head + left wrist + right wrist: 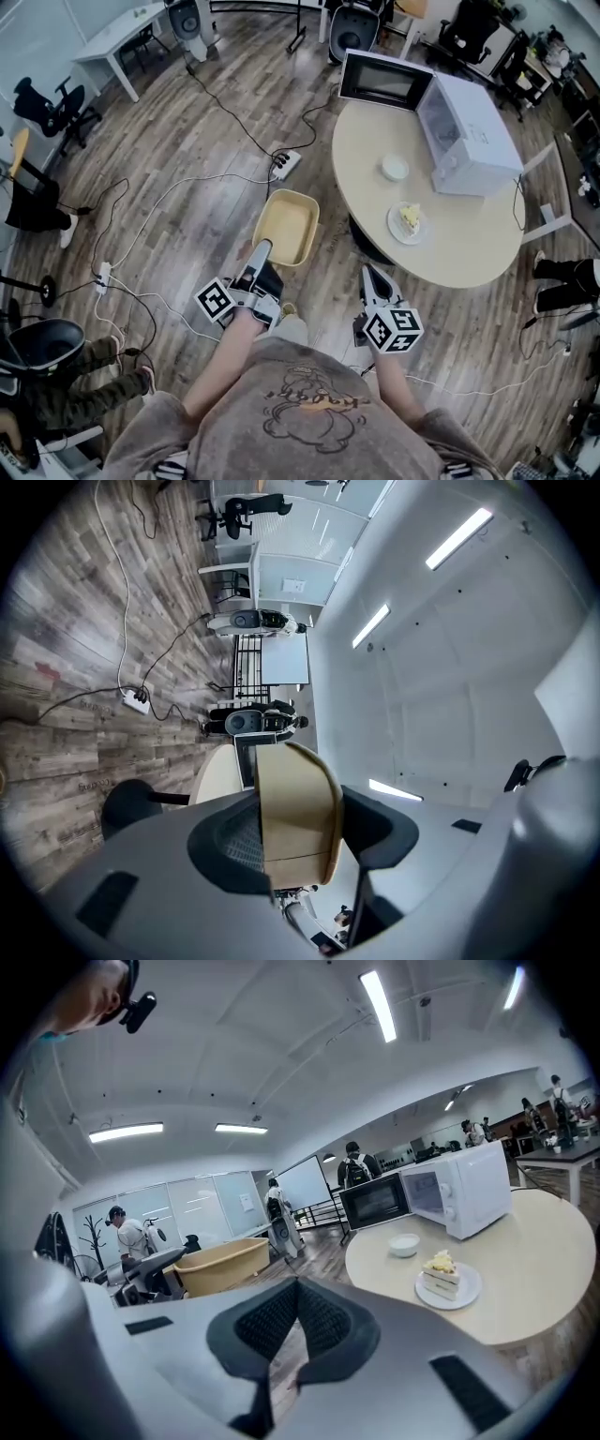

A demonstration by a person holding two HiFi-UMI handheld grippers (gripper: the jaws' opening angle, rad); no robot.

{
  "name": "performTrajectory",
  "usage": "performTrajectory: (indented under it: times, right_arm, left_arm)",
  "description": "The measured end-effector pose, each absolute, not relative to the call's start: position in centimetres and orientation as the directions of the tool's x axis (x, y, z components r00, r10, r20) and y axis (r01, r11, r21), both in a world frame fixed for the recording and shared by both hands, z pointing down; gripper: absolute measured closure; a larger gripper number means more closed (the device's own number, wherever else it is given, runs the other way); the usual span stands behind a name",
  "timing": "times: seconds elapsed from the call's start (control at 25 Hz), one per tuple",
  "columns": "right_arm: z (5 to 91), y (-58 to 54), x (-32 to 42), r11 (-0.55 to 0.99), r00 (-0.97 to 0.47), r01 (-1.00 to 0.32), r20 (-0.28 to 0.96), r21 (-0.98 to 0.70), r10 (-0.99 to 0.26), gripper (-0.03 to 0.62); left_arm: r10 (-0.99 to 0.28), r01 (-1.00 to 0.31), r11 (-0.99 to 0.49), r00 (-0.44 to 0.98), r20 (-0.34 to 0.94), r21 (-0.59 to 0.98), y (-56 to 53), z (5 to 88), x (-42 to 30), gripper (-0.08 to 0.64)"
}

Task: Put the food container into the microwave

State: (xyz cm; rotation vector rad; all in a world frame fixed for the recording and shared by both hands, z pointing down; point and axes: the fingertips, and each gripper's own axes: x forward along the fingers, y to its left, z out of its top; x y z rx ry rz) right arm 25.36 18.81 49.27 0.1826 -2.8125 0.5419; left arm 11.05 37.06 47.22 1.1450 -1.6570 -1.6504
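Half open, the left gripper pinches the one tan food container mid-frame, the right gripper is closed and empty, and one microwave sits upper right.

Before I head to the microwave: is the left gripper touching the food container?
Touching: the left gripper view shows the left gripper with its fingers clamped on the food container.

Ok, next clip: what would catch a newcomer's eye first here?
The beige food container, clamped at its near rim by the left gripper, held out over the wooden floor. Then the white microwave, door open, on the round table ahead to the right, with a cake slice on a plate nearer the edge.
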Motion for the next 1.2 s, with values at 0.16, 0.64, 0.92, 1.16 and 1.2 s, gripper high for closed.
performTrajectory:
  times: [0.16, 0.64, 0.92, 1.16, 1.2]
  right_arm:
    - [48.7, 17.9, 22.2, 0.917, -0.952, -0.205, 0.288, -0.341, -0.106, 0.591]
    - [48.6, 14.0, 18.5, 0.891, -0.926, -0.318, 0.307, -0.324, -0.219, 0.591]
    - [49.0, 11.5, 13.8, 0.894, -0.927, -0.314, 0.305, -0.320, -0.217, 0.591]
    - [49.1, 8.6, 8.1, 0.906, -0.938, -0.281, 0.289, -0.316, -0.191, 0.591]
    - [49.1, 8.0, 7.2, 0.907, -0.939, -0.278, 0.287, -0.317, -0.188, 0.591]
  left_arm:
    - [-0.870, -0.200, -0.108, -0.456, -0.190, 0.974, 35.4, 46.7, 7.8, 0.330]
    - [-0.888, -0.159, -0.148, -0.413, -0.202, 0.976, 32.1, 46.7, 1.9, 0.330]
    - [-0.883, -0.153, -0.162, -0.418, -0.213, 0.975, 29.9, 47.2, -2.4, 0.330]
    - [-0.880, -0.166, -0.169, -0.419, -0.224, 0.972, 26.8, 47.1, -7.0, 0.330]
    - [-0.879, -0.166, -0.170, -0.420, -0.226, 0.971, 26.1, 47.1, -7.9, 0.330]
